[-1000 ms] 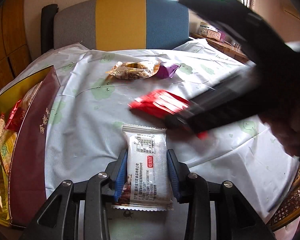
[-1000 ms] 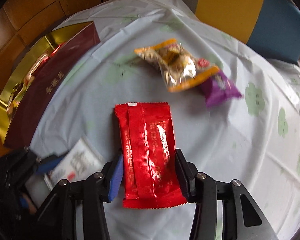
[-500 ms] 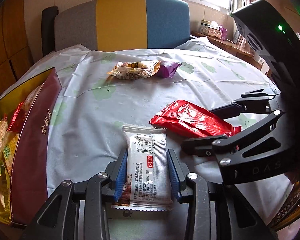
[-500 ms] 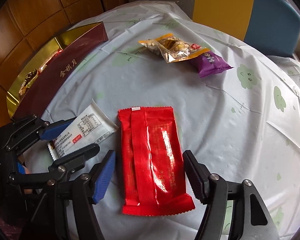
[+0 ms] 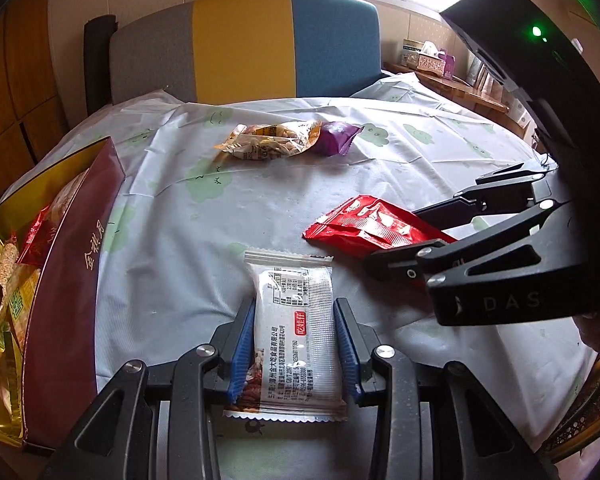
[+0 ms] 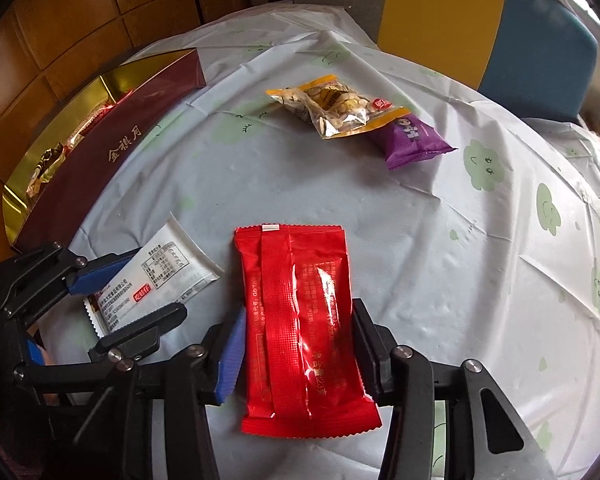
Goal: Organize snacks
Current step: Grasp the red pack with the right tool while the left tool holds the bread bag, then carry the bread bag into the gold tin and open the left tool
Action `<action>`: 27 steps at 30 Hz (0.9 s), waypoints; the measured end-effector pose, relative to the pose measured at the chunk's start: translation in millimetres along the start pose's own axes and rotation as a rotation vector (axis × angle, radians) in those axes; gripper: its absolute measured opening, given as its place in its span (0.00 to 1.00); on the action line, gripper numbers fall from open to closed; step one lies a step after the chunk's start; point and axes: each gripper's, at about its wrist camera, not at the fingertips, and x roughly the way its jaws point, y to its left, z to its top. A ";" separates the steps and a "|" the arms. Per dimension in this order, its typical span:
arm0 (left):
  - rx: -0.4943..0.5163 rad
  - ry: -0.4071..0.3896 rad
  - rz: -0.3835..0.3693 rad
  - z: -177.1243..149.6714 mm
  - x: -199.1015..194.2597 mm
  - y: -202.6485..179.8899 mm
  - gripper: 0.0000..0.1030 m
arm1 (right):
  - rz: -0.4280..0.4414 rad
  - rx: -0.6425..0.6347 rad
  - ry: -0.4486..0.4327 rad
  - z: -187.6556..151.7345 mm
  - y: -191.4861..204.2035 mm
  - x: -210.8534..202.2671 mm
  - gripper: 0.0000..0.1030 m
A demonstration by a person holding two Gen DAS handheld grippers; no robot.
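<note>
Closing on the red packet (image 6: pixel 300 320), the right gripper (image 6: pixel 298 354) has its jaws drawn in against both long edges, where half a second back they stood wide of it. A second ago they were snug there too, so this reads as a re-grip. Packet lies flat on the tablecloth (image 6: pixel 440 280), not yet lifted. Judgement: the hold is being reset before a carry to the box.

White packet (image 5: pixel 294 332) sits just beside the red one, near table edge. Left gripper (image 5: pixel 294 344) clamps its sides, blue pads touching the wrapper, unchanged over the last second. It looks pinned in place, resting on the cloth.

Farther out: a clear-and-yellow nut bag (image 6: pixel 336 106) with a purple packet (image 6: pixel 412 140) touching it, well apart from both grippers, untouched.

Off to the left, the maroon gift box (image 5: pixel 76 264) with gold lining, already holding several wrapped snacks. Two packets gripped, two left loose; sorting looks roughly midway.
</note>
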 end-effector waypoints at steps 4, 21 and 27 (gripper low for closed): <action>0.001 0.000 0.002 -0.1 0.0 -0.6 0.37 | 0.030 0.032 0.009 1.6 -6.5 3.9 0.49; -0.059 0.018 -0.078 14.0 -23.9 11.7 0.34 | -0.002 -0.025 -0.018 -4.7 -1.5 4.6 0.51; -0.104 -0.037 -0.122 27.9 -54.6 25.3 0.33 | -0.011 -0.035 -0.018 -4.8 -0.1 4.5 0.51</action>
